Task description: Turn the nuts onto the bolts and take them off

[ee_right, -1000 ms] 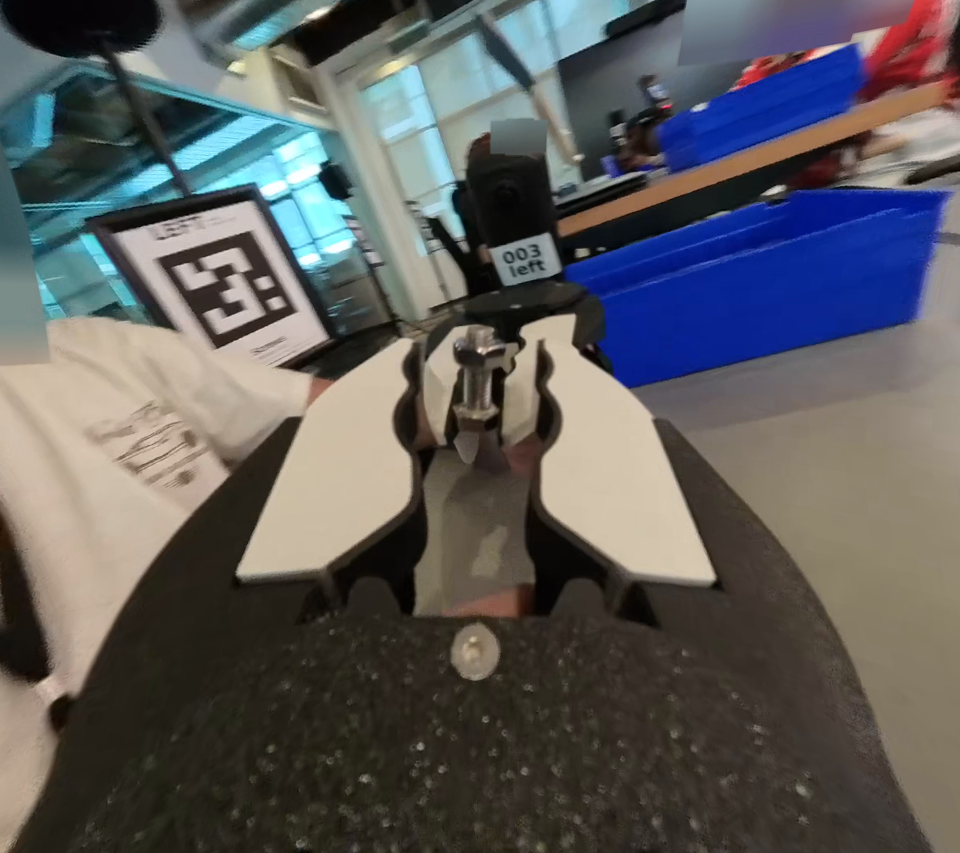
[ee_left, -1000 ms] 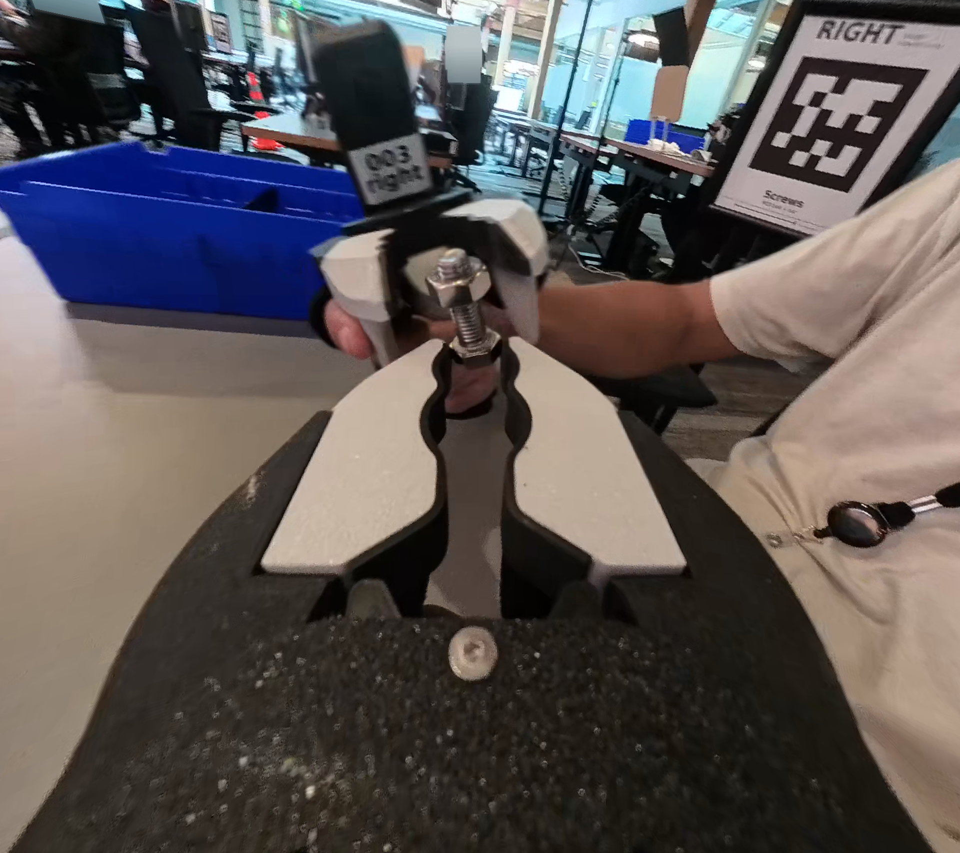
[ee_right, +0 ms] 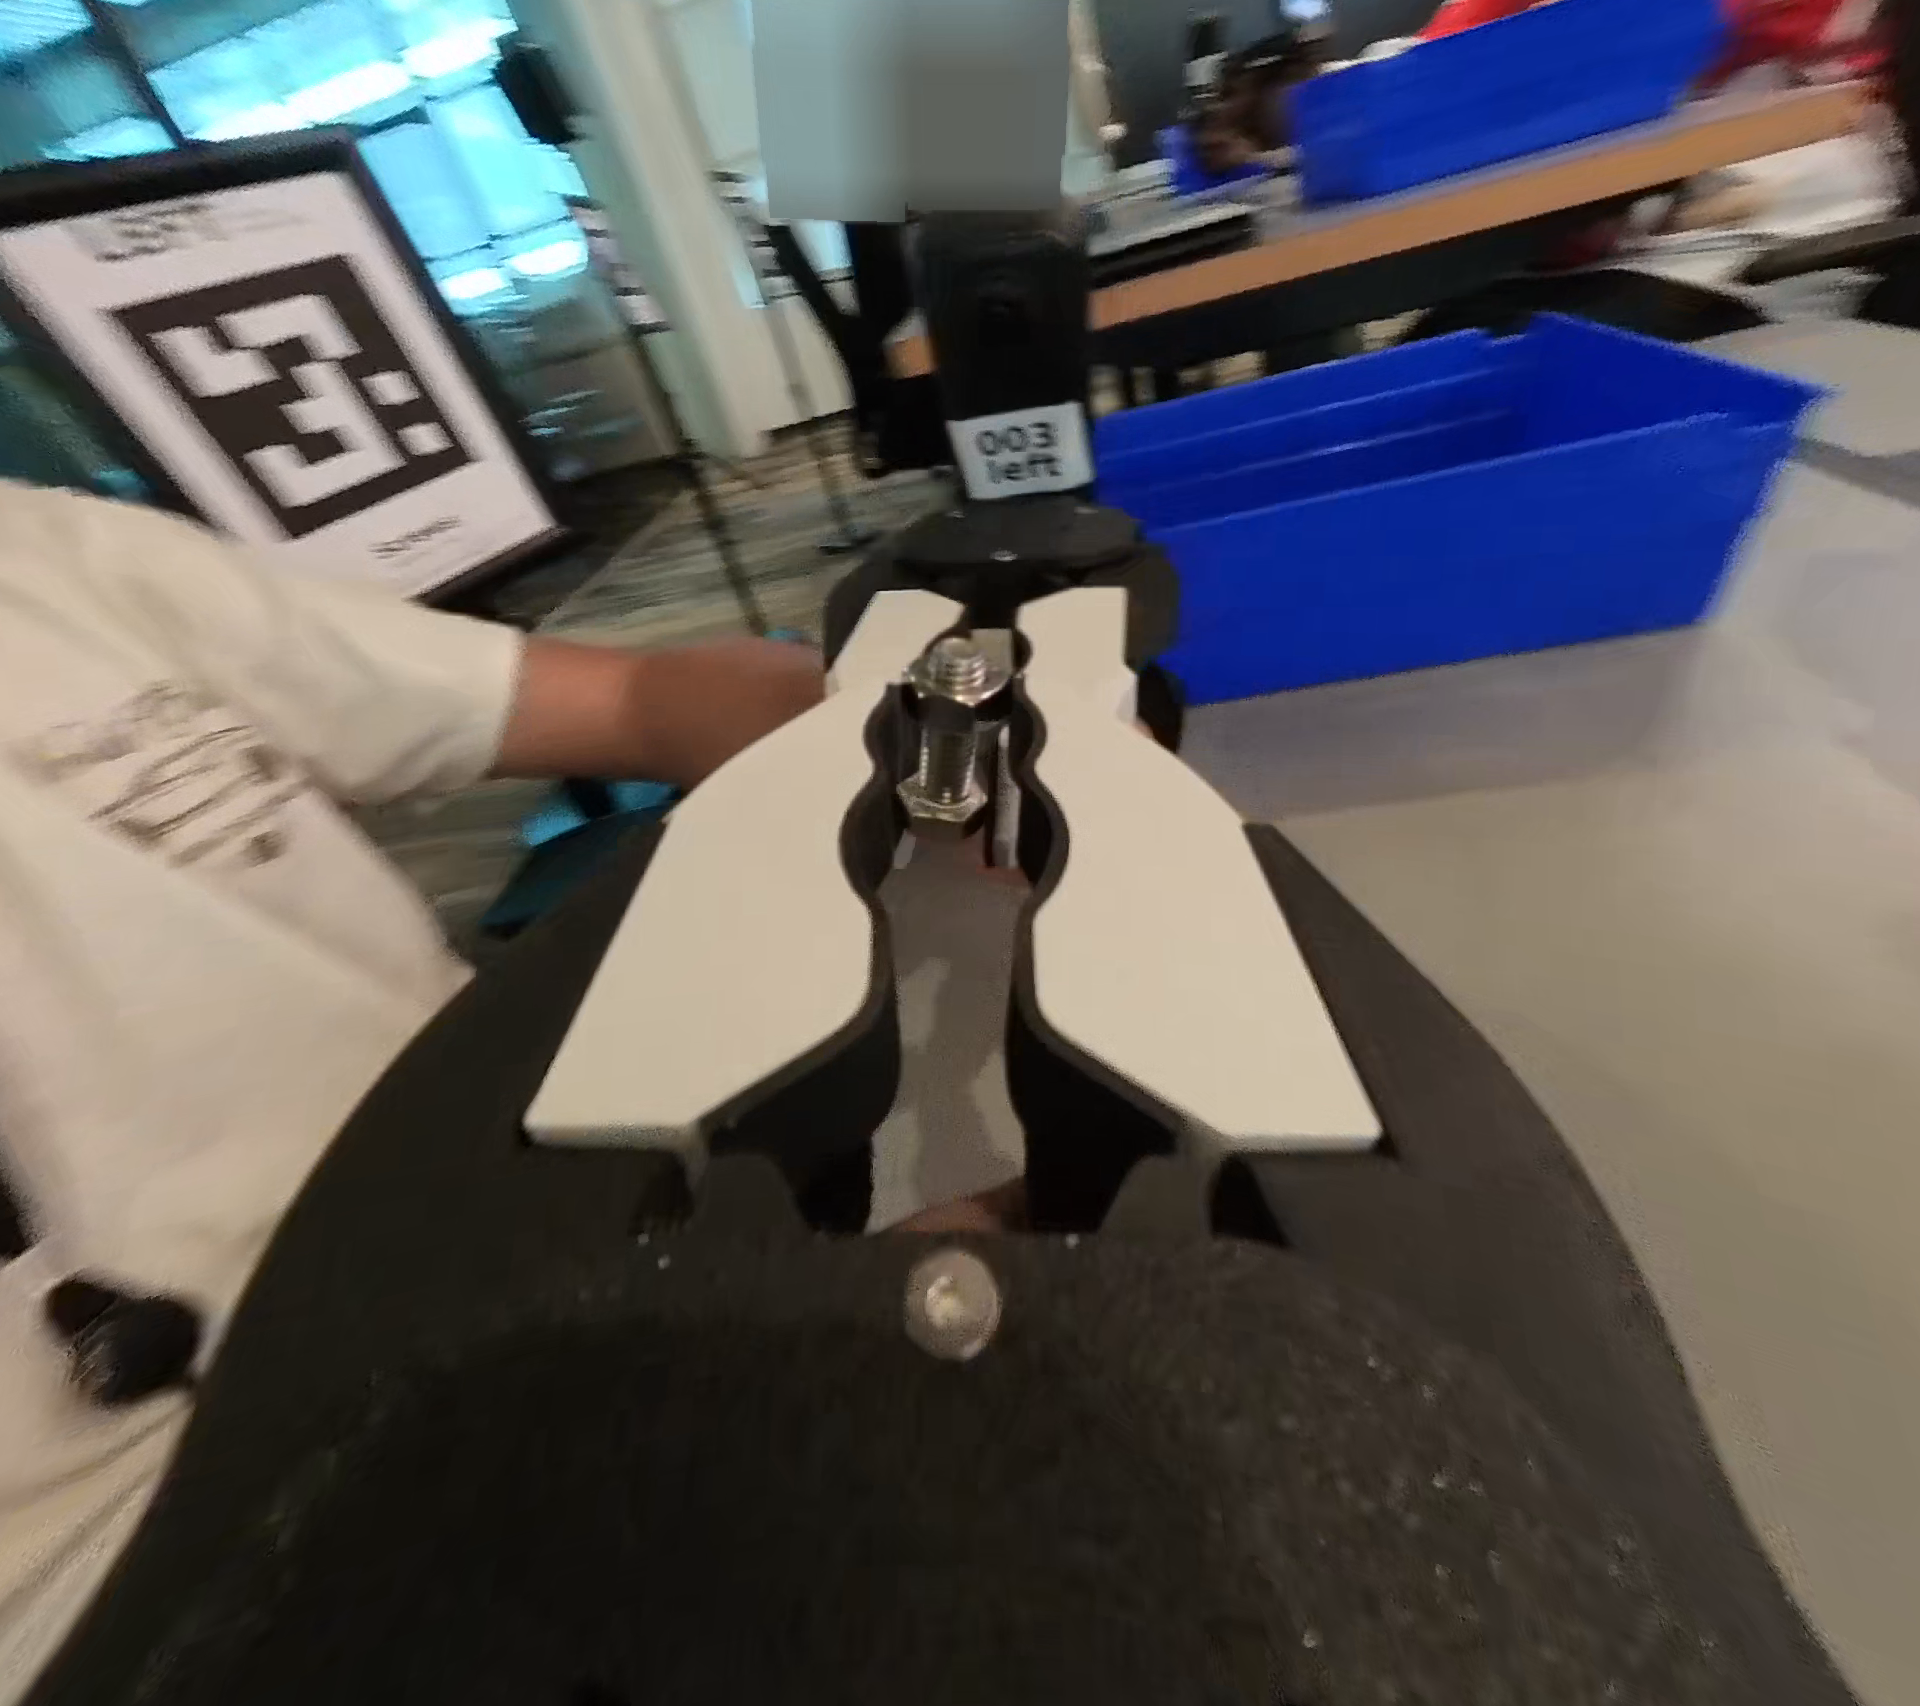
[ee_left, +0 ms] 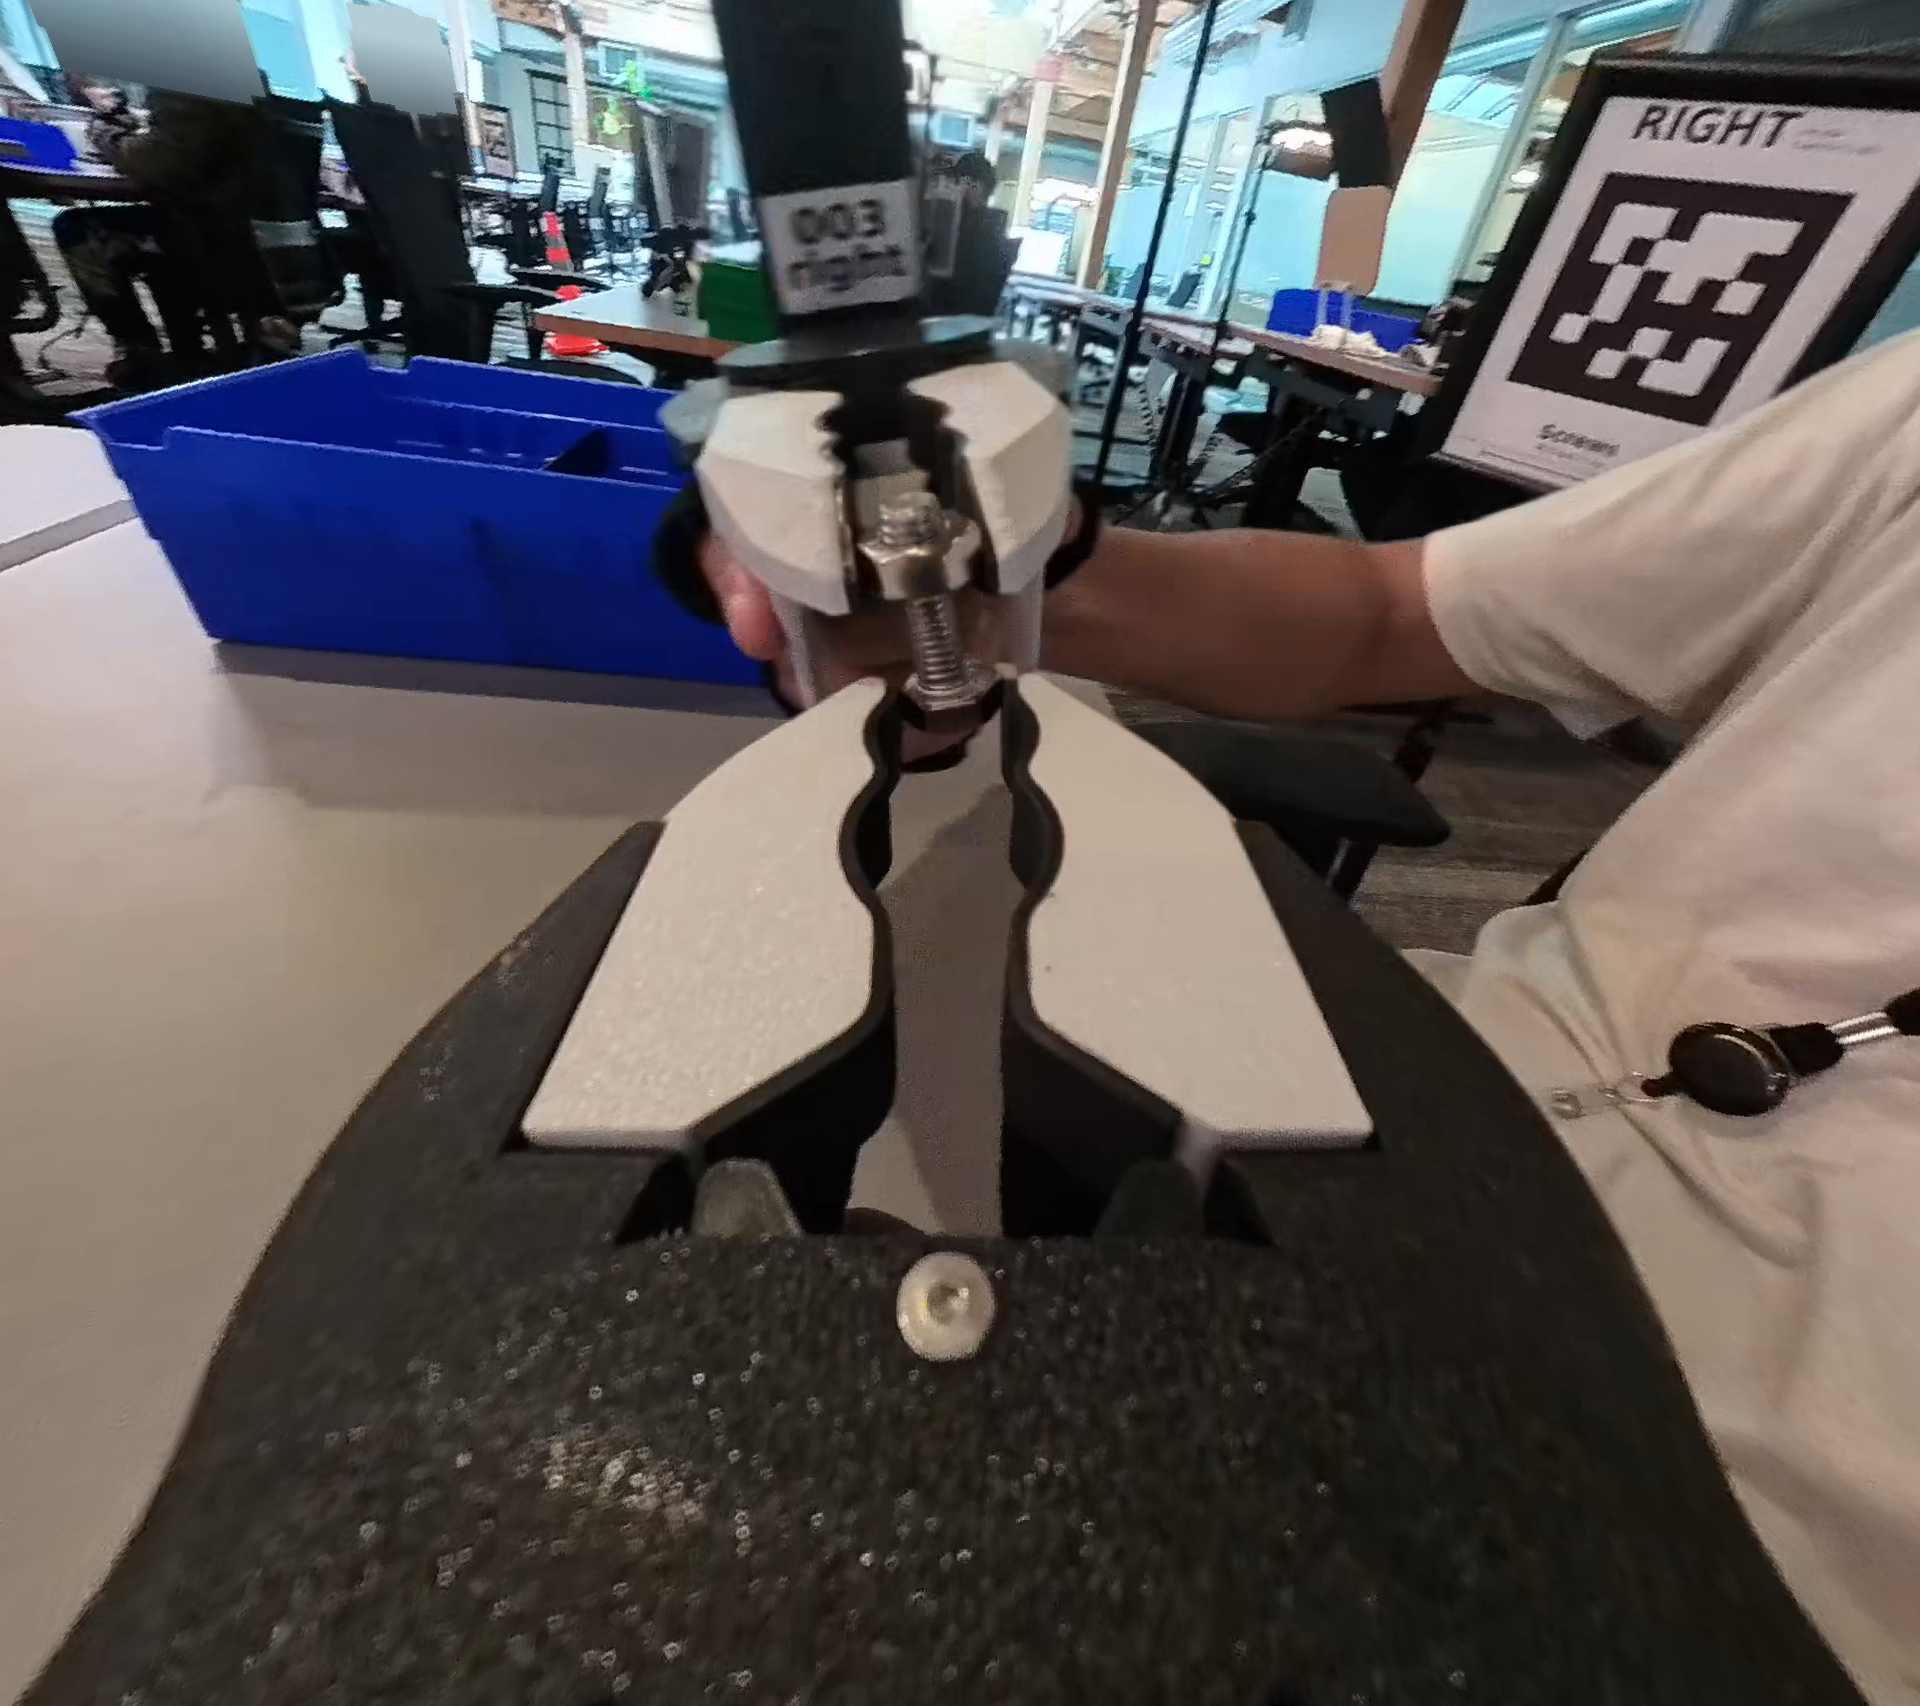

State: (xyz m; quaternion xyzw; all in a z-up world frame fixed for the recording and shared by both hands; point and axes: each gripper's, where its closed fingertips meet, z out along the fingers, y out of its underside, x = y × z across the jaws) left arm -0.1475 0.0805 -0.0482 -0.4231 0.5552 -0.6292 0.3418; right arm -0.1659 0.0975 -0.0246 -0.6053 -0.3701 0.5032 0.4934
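Note:
A steel bolt [ee_left: 930,628] stands roughly upright between my two grippers, above the grey table [ee_left: 208,877]. My left gripper [ee_left: 943,698] is shut on the bolt's hex head at its fingertips. My right gripper [ee_left: 914,586] faces it from the far side and is shut on the nut [ee_left: 914,550], which sits near the threaded end. In the right wrist view my right gripper [ee_right: 954,706] pinches the nut [ee_right: 951,688] at its tips. The bolt [ee_right: 940,752] hangs below it. Its head shows through the gap, with slivers of the left fingertips [ee_right: 1003,815] beside it.
A blue bin [ee_left: 416,513] stands on the table behind the grippers and also shows in the right wrist view [ee_right: 1455,534]. Framed marker boards stand at the table's side [ee_left: 1683,254] [ee_right: 281,368]. The person's arm [ee_left: 1247,617] and white shirt [ee_left: 1714,825] are close on the right. Both grippers' tips are close together, under 4 cm apart.
The right gripper has rolled from a tilt to nearly upright while staying shut on the nut. The left gripper still holds the bolt head. Both views have shifted slightly.

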